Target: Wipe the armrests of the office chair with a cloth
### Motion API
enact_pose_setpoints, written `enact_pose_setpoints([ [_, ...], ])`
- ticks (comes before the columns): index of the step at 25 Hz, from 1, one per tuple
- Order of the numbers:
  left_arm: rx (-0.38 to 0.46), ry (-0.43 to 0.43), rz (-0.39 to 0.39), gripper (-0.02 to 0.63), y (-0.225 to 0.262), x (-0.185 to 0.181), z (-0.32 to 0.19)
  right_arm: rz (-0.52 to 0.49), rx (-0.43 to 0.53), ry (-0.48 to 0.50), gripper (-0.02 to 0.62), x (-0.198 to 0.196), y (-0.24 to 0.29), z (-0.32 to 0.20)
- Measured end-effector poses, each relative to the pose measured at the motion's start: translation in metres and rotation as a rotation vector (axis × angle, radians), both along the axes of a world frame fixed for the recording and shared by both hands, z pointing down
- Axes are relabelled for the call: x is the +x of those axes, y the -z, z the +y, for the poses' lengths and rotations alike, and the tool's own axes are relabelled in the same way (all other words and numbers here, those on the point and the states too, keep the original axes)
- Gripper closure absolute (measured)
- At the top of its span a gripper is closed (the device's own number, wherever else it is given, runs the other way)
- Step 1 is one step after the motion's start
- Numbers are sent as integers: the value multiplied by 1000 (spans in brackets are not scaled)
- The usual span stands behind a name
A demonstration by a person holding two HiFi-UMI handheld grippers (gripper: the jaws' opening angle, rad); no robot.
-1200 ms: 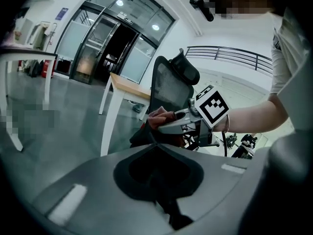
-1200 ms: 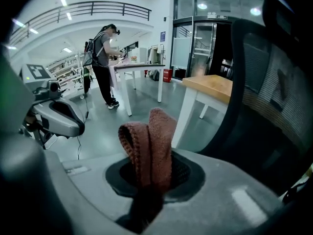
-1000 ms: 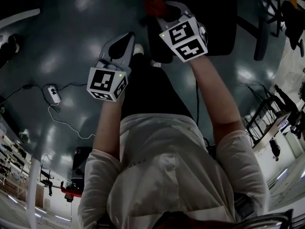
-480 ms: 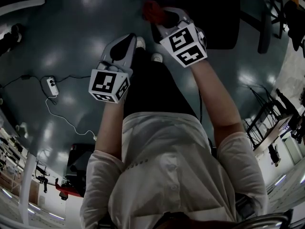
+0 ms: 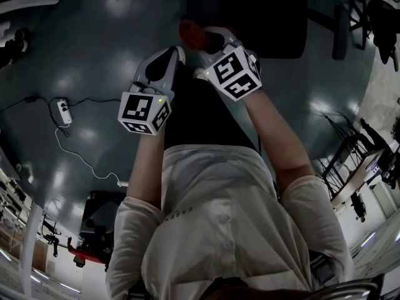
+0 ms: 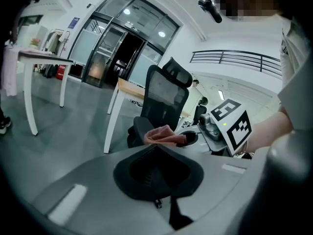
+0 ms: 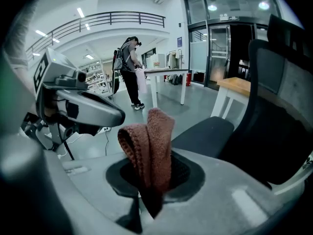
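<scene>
I see the office chair directly ahead of both grippers, with its dark seat and backrest toward me. My left gripper sits just beside the right one, its jaws pressed together on nothing. My right gripper pinches the red-brown cloth, which stands folded upright between its jaws near the seat. I cannot confirm contact with the chair.

The glossy dark grey floor carries the black office chair, with a white power strip and its trailing cable lying well to the chair's left, and a wooden-topped table standing just behind the chair.
</scene>
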State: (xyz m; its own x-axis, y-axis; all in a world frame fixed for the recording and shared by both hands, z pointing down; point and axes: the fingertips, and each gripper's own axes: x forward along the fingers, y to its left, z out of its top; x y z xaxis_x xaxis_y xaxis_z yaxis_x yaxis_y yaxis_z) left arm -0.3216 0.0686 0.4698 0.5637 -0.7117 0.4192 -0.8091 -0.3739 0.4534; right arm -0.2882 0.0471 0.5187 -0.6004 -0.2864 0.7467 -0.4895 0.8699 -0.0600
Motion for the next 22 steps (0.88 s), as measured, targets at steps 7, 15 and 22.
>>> enact_pose_setpoints([
  [7,11,8,-23,589,14,7,14,-51,-138,24,548,8,2,55],
  [15,50,19,-40,589,38,11,-7,-88,-61,-85,548,48,30,23],
  [22,37,-20,-50,589,28,-2,-77,-45,38,-195,548,67,39,-96],
])
